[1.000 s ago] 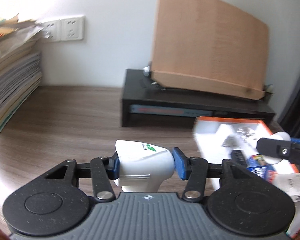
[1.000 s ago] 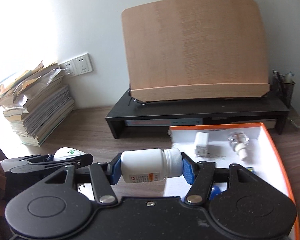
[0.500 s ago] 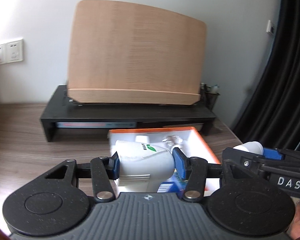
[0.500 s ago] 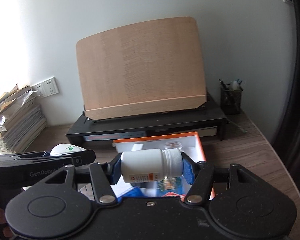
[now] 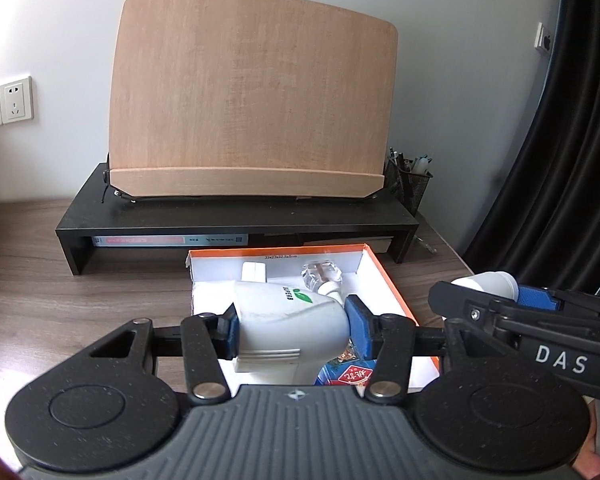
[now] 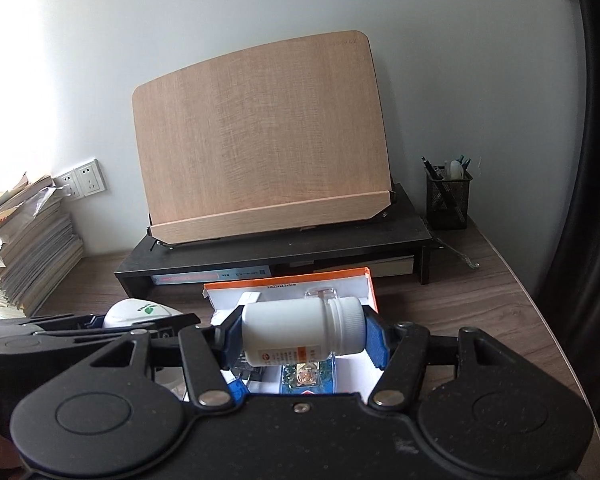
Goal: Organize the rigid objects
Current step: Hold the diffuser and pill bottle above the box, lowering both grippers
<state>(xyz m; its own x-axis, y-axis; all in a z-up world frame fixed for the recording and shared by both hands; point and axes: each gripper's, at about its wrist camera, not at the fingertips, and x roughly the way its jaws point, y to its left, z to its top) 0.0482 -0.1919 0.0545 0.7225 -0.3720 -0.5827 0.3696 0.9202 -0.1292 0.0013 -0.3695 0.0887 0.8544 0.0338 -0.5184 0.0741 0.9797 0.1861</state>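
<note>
My left tool (image 5: 292,330) clamps white device (image 5: 290,320); right tool (image 6: 302,338) clamps white pill bottle (image 6: 302,334), both above orange box (image 5: 384,274).

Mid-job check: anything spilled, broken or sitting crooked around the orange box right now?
Nothing stands out. The orange box sits flat on the desk with small items inside. The left gripper holds a white device, and the right gripper holds a white pill bottle sideways, cap on. No spills visible.

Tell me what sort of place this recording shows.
Probably a home or office desk: a wooden book stand on a black desk riser, a mesh pen holder, and stacked magazines beside wall sockets.
</note>
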